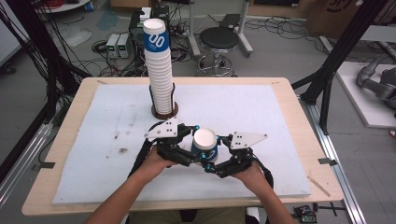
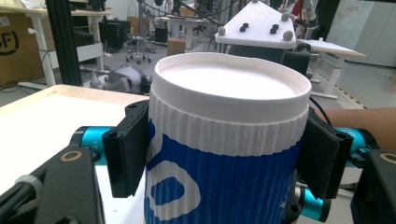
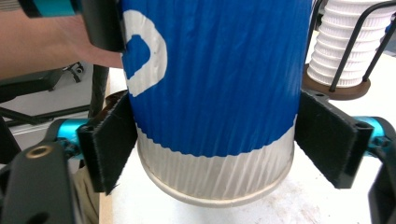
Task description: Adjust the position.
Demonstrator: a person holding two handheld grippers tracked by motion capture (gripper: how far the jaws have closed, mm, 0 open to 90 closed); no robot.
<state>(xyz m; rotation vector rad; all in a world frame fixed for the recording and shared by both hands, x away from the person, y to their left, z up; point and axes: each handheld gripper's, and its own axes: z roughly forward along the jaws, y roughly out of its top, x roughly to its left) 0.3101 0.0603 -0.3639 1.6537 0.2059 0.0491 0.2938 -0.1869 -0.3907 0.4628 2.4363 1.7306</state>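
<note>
A blue and white ribbed paper cup (image 1: 205, 140) is held just above the white mat, in front of the person. My left gripper (image 1: 196, 147) comes at it from the left and my right gripper (image 1: 215, 151) from the right. In the left gripper view the cup (image 2: 224, 177) sits between the jaws of my left gripper (image 2: 224, 149), with both pads pressed on its upper part. In the right gripper view both pads of my right gripper (image 3: 215, 140) lie against the lower part of the cup (image 3: 210, 70), near its white bottom band.
A tall stack of the same cups (image 1: 159, 70) stands in a wire holder on a round wooden base (image 1: 165, 112) behind the grippers. The white mat (image 1: 261, 112) covers most of the wooden table. A stool (image 1: 218, 39) and cables are on the floor beyond.
</note>
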